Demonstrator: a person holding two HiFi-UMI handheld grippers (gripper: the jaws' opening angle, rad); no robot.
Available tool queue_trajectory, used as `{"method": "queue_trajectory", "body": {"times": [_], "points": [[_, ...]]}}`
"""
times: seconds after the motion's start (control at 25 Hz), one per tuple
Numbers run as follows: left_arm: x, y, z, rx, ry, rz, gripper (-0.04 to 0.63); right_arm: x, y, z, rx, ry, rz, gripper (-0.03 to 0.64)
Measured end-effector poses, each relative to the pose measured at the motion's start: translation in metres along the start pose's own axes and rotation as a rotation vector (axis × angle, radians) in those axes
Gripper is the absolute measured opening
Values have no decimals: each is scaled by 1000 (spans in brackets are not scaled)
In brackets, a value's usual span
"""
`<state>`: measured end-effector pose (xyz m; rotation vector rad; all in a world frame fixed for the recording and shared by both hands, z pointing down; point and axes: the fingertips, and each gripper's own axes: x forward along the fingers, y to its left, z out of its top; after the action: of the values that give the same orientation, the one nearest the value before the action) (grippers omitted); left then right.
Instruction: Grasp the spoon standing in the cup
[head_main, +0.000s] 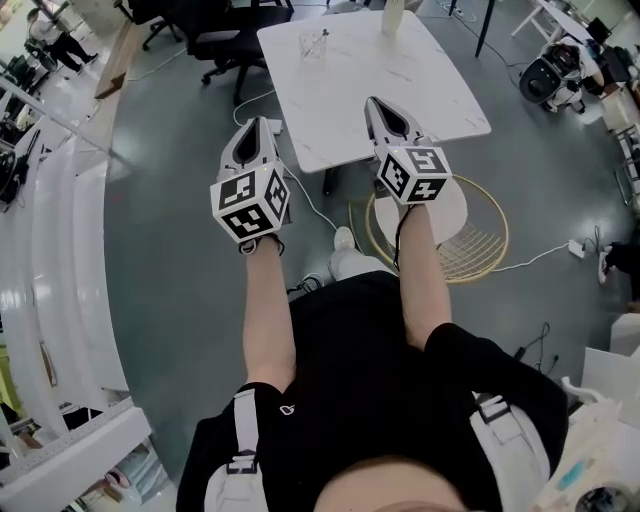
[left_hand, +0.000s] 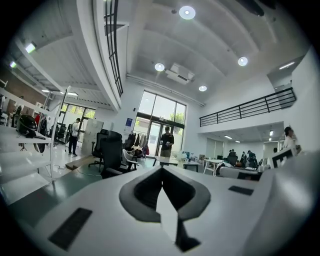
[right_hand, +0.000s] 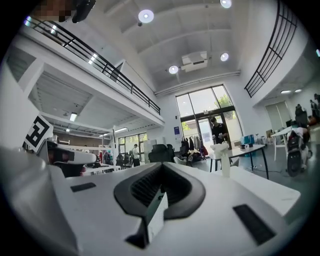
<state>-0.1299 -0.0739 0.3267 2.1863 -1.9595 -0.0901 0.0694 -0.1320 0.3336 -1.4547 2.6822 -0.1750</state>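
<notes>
the left tongs and the right tongs are both closed tip to tip and hold nothing, as each gripper view shows. the person holds both out in front. the right tongs are over the near part of the white bench, and the left tongs are just off its left edge, above the floor. the cup stands on the far left part of the bench, well apart from both tongs. the spoon shows only as a thin sliver in the cup. a white bottle-like thing stands at the bench's far edge.
</notes>
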Motion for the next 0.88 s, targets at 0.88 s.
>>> {"method": "queue_trajectory", "body": {"times": [0.88], "points": [[221,-39,-46,17,197,0,15,156,-148,-57,134,88,5,6]]}}
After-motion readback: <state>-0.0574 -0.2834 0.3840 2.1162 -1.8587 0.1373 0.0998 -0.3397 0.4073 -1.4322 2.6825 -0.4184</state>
